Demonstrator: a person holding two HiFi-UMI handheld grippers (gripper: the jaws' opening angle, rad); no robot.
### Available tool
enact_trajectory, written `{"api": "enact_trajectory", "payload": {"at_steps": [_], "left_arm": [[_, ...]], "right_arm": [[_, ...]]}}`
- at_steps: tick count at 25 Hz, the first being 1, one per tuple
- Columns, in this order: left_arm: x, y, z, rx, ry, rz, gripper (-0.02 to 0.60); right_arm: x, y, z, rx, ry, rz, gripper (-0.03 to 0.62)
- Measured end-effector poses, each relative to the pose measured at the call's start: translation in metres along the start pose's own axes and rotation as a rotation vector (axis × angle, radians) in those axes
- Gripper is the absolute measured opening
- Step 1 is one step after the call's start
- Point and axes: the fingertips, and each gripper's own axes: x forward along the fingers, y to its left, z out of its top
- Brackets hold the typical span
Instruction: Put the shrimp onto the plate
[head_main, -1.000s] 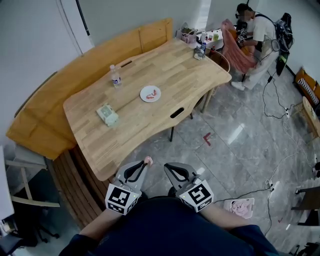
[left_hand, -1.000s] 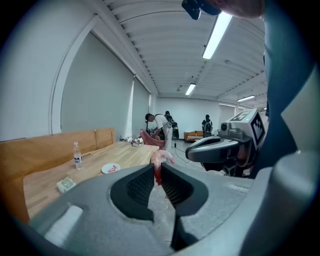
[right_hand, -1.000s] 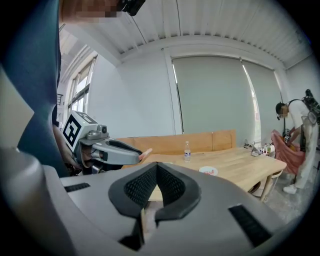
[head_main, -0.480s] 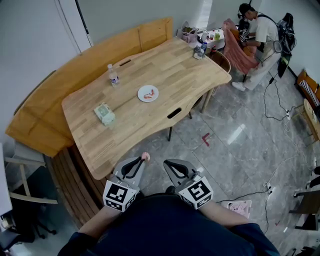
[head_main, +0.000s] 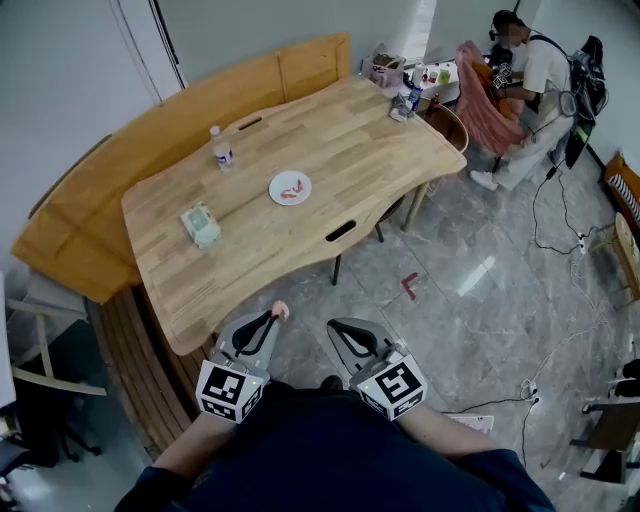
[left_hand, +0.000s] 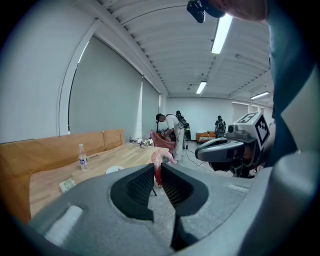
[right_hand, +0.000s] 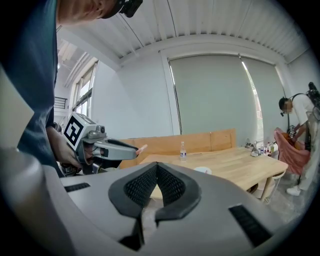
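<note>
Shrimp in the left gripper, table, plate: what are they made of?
Shrimp: probably plastic or rubber, with a glossy pink-red toy look. Table: wood, pale matte boards with visible grain. Plate: white and smooth, ceramic or plastic; I can't tell which.

A water bottle (head_main: 221, 150) and a green packet (head_main: 200, 224) sit apart on the wooden table (head_main: 370, 140).

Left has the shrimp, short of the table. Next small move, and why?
Probably carry the left gripper forward toward the plate. Its jaws are shut on the shrimp, but it hangs over the floor, short of the table edge.
</note>
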Motion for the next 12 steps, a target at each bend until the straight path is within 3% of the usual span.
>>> {"api": "enact_trajectory", "payload": {"at_steps": [12], "left_arm": [[0.043,0.043,0.004,-0.001,-0.002,-0.015,0.048]], "right_arm": [[0.037,-0.032,0.001,0.006,0.019,-0.027,0.011]]}}
